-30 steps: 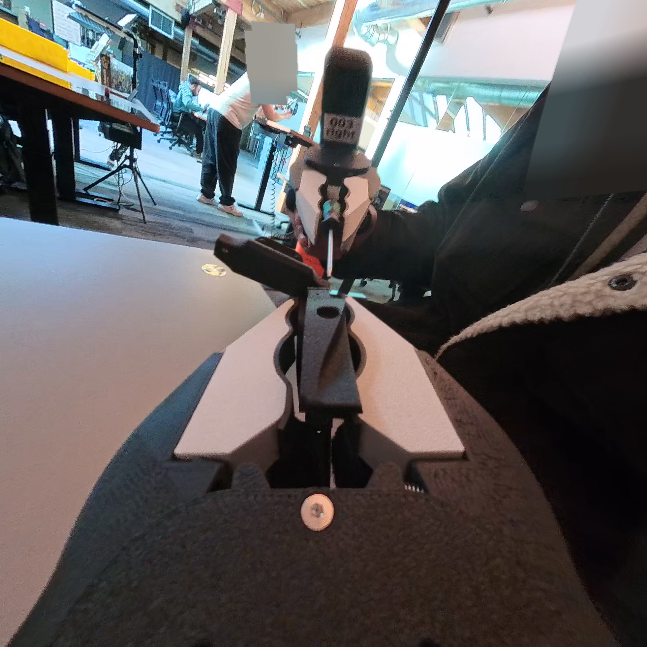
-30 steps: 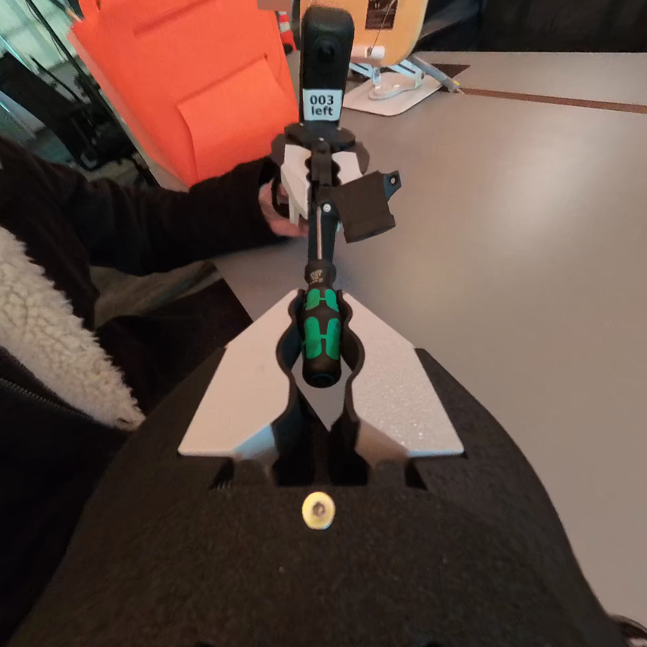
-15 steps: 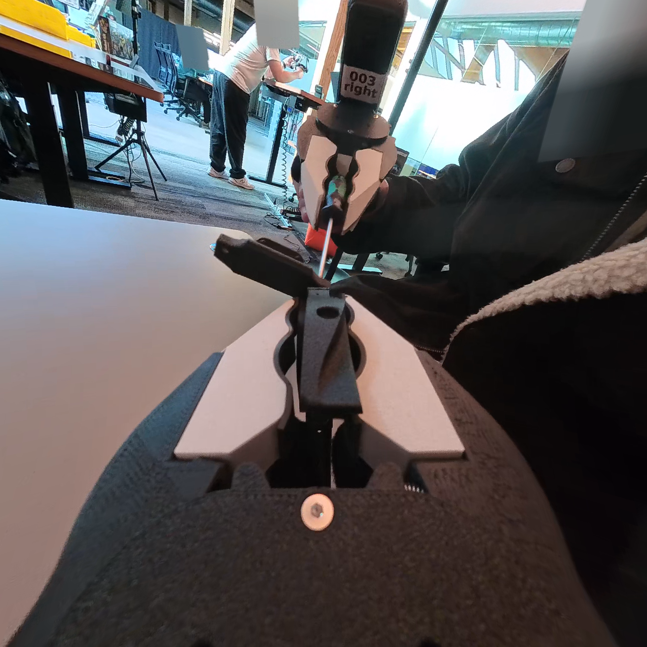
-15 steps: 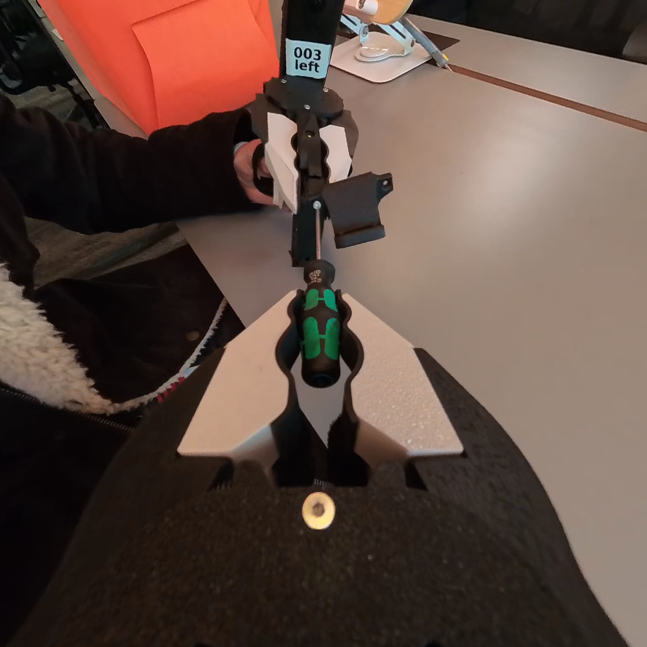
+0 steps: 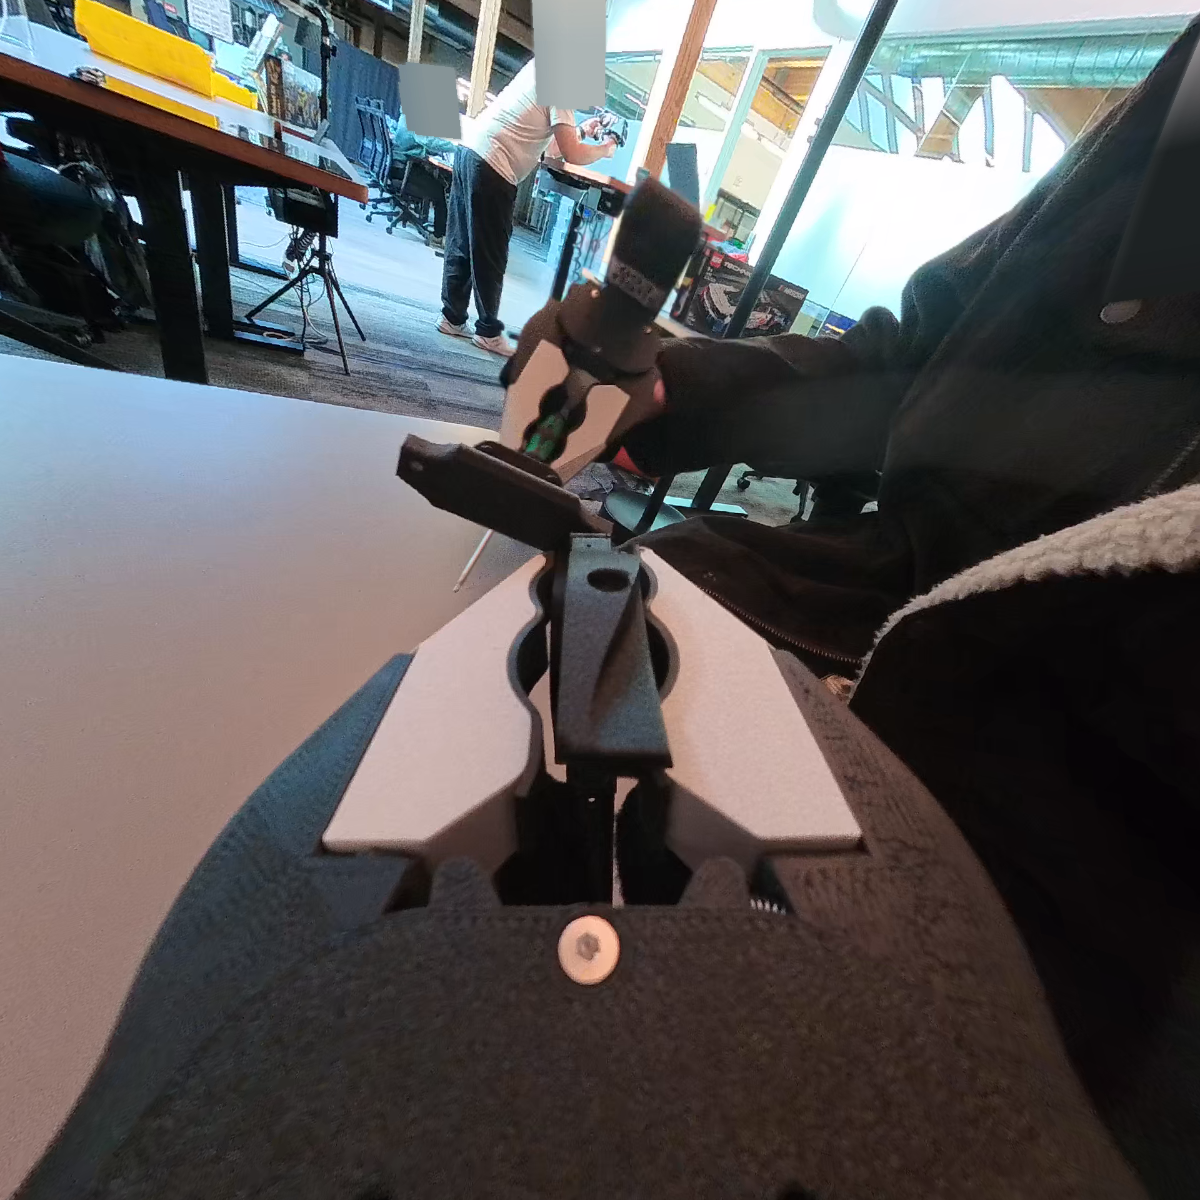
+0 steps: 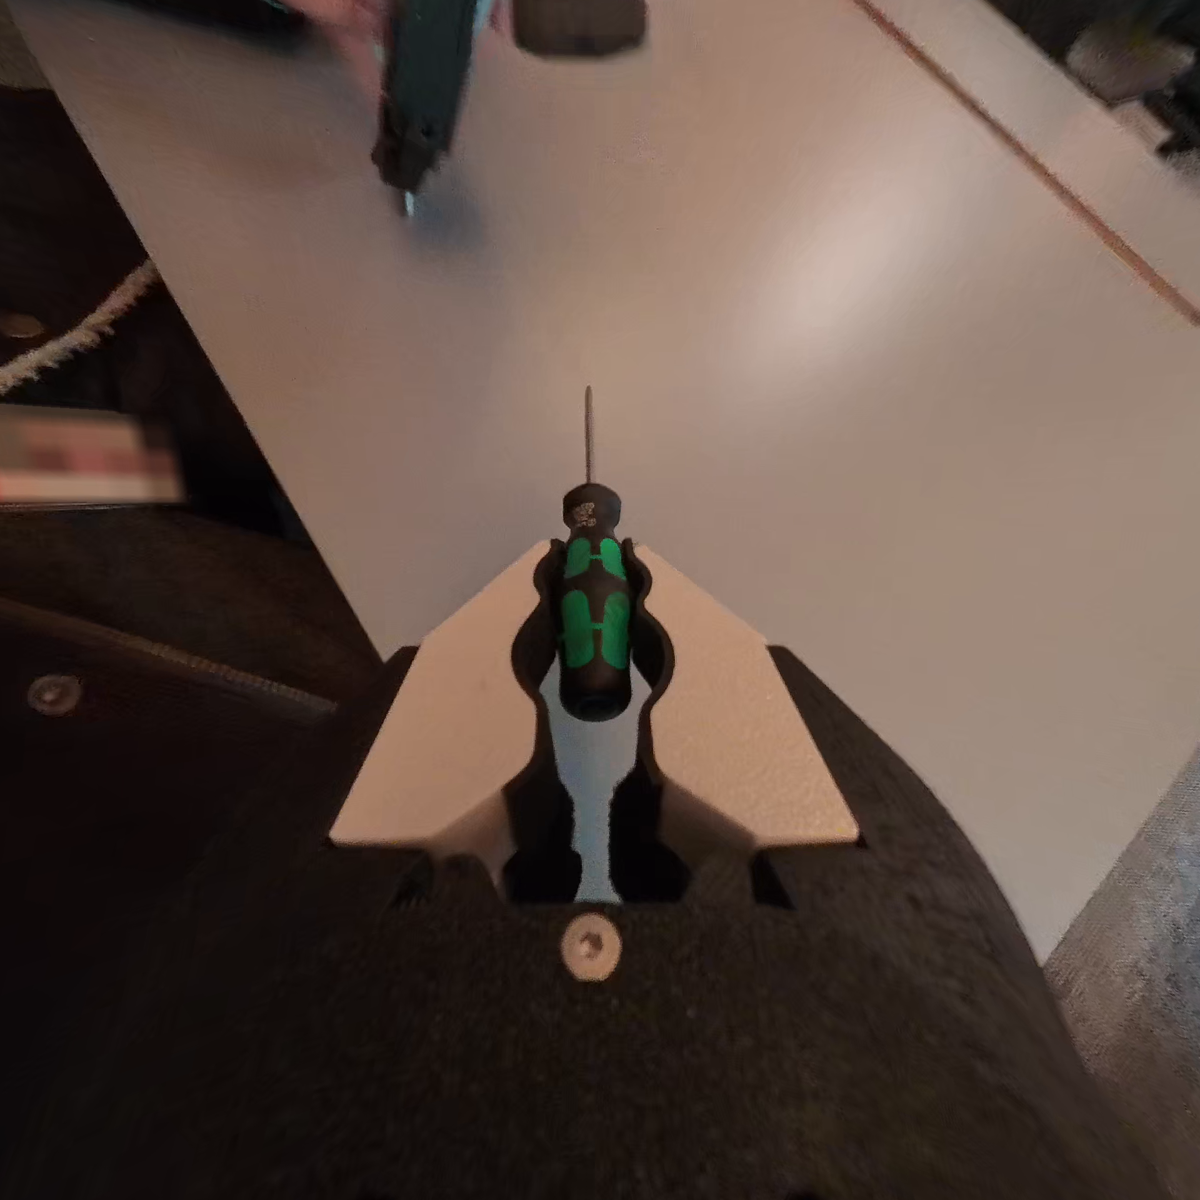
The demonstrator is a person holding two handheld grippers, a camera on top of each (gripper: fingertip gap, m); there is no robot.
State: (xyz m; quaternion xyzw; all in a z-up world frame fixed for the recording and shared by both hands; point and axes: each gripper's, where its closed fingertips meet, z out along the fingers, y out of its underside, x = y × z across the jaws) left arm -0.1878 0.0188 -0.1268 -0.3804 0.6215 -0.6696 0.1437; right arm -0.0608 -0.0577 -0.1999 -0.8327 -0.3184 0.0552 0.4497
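left gripper jaws clamping a black bracket, right gripper pinching a green screwdriver, tip over grey table

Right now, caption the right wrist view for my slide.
Right tool grips a green-and-black screwdriver, shaft pointing over the grey table.

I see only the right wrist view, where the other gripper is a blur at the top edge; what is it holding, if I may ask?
Observer: The left gripper is shut on a black bracket, gripped along its long arm.
Operator: Where is my screwdriver relative to it?
Observer: Its shaft passes behind the bracket's side arm, its tip free above the table.
Operator: Anyone nearby?
Observer: A person stands at a desk far behind.
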